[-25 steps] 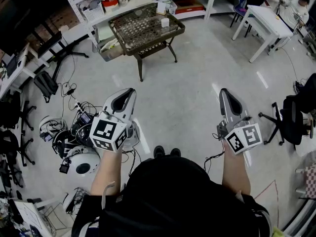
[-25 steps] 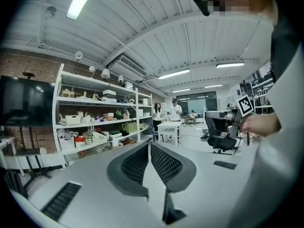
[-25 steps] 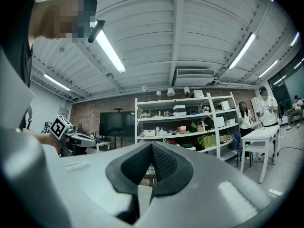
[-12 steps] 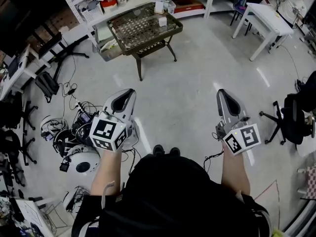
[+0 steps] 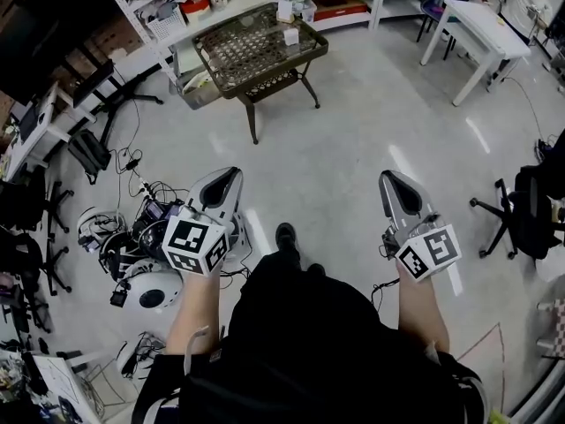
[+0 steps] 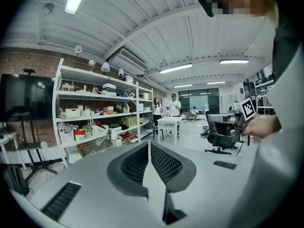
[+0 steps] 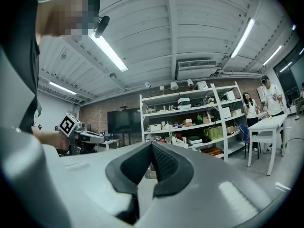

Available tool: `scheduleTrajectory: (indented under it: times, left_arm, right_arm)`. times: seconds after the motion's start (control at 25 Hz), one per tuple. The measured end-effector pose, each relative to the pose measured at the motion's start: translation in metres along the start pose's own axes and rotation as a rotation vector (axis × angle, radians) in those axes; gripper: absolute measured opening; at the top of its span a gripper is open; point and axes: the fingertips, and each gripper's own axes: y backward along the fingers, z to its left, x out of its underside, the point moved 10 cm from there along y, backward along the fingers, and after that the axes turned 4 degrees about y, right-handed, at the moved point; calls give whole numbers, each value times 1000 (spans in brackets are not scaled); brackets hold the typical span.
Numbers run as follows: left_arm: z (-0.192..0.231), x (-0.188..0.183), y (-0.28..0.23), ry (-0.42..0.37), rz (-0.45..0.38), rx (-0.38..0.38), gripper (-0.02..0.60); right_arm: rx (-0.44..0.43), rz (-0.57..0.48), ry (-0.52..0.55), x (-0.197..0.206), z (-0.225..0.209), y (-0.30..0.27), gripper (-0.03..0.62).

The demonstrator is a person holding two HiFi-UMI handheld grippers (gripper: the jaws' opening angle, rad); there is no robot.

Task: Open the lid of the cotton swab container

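Note:
A small white container [image 5: 290,36] stands on the low table [image 5: 231,76] with a woven top, far ahead across the floor. It is too small to tell whether its lid is on. I hold both grippers at waist height, well short of the table. My left gripper [image 5: 231,174] is shut and empty; in the left gripper view its jaws [image 6: 149,144] meet with nothing between them, and the table [image 6: 95,147] shows beyond. My right gripper [image 5: 388,177] is shut and empty too, its pads pressed together [image 7: 152,146].
White shelving [image 5: 221,3] full of boxes lines the wall behind the table. Cables and equipment [image 5: 132,246] lie on the floor at my left. A white table [image 5: 481,25] stands at the back right, an office chair [image 5: 521,210] at my right. People stand far off [image 6: 173,106].
One foot has stepped forward, and both grippers sit slightly lower in the head view. Both pairs of jaws stay shut.

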Motion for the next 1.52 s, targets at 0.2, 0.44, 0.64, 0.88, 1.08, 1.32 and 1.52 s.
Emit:
scheduleTrajectory:
  times: [0.2, 0.44, 0.64, 0.88, 1.08, 1.32, 1.52]
  left_arm:
    - [22, 3, -27, 21, 10, 14, 23]
    - [70, -3, -80, 45, 21, 30, 23]
    - [117, -21, -122, 20, 23, 44, 23]
    - [173, -32, -158, 23, 12, 47, 23]
    - [207, -48, -178, -27, -10, 33, 23]
    - [244, -53, -188, -20, -19, 12, 23]
    - [259, -52, -199, -6, -7, 34, 23]
  right_arm:
    - [18, 18, -23, 4, -15, -24, 11]
    - [29, 55, -38, 8, -43, -86, 11]
    - [29, 85, -51, 8, -63, -147, 11]
    - [24, 85, -62, 5, -73, -217, 11]
    - [20, 75, -60, -1, -79, -270, 11]
    - [9, 74, -77, 0, -79, -310, 11]
    - [12, 80, -83, 2, -85, -329, 11]
